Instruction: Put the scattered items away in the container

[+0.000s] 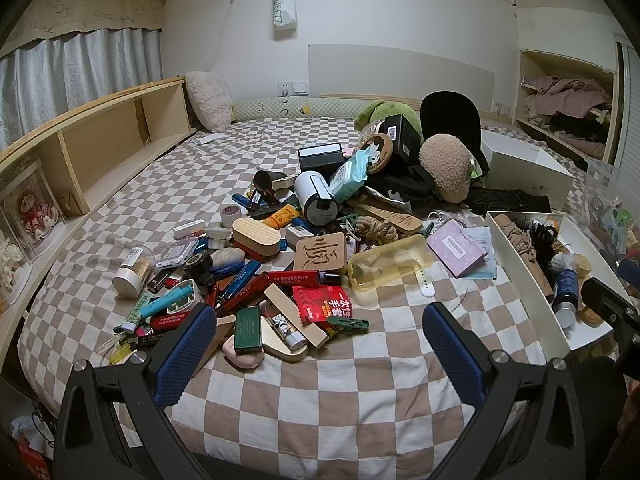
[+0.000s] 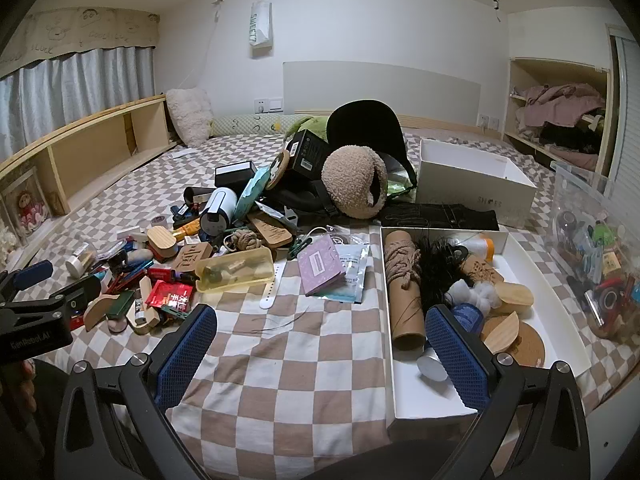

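Both grippers empty, fingers spread wide: left gripper [image 1: 320,344] hovers over the near edge of the pile [image 1: 256,264] on the checkered bed [image 1: 340,400], right gripper [image 2: 320,344] sits at the near-left corner of the white tray [image 2: 560,308].

The tray already holds a cardboard tube [image 2: 404,300], rope, cotton balls, wooden pieces and a cork coaster; most clutter is on the bed left of it.

We judge a pick from the pile comes next, though which item we can't tell. The green box [image 1: 249,329] and wooden block [image 1: 296,316] lie nearest the left fingers. We take one item per grasp, top of the stack, straddling its narrow side, then release low inside the tray's bare near end.
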A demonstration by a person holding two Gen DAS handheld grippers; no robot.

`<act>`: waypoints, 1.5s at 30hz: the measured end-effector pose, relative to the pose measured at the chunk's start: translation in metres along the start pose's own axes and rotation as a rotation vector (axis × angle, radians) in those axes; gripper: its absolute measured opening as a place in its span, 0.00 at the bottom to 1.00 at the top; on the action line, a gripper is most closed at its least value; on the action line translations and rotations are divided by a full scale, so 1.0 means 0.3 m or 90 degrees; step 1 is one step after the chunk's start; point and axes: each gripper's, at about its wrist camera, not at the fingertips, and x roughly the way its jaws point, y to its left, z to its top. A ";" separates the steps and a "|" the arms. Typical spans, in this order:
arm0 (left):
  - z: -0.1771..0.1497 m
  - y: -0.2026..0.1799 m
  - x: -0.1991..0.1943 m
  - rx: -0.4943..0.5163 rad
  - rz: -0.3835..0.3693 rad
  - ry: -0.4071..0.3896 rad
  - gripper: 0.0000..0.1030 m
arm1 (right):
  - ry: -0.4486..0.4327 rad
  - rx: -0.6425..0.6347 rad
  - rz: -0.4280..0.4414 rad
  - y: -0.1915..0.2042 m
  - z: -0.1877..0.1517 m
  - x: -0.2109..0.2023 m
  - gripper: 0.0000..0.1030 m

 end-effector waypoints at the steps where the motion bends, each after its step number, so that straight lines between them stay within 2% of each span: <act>1: 0.000 0.000 0.000 0.000 0.001 0.000 1.00 | 0.000 0.000 0.000 0.000 0.000 0.000 1.00; 9: 0.000 0.004 0.007 -0.006 -0.007 0.008 1.00 | 0.004 -0.001 0.003 -0.001 -0.002 0.005 1.00; 16: -0.007 0.026 0.035 -0.044 -0.058 0.037 1.00 | 0.015 -0.002 0.008 -0.001 -0.013 0.022 1.00; 22: -0.017 0.031 0.065 -0.060 -0.093 0.043 1.00 | 0.040 0.002 0.019 0.000 -0.024 0.056 1.00; 26: -0.022 0.007 0.083 -0.016 -0.083 0.027 1.00 | 0.060 0.009 0.028 -0.003 -0.032 0.081 1.00; 36: -0.022 -0.074 0.170 0.116 -0.096 -0.018 1.00 | 0.101 0.041 0.062 -0.038 -0.032 0.152 1.00; 43: -0.015 -0.166 0.234 0.253 -0.087 -0.075 1.00 | 0.117 0.059 0.081 -0.084 0.009 0.234 1.00; 45: -0.010 -0.187 0.260 0.292 -0.072 -0.085 1.00 | 0.118 0.066 0.083 -0.099 0.025 0.261 1.00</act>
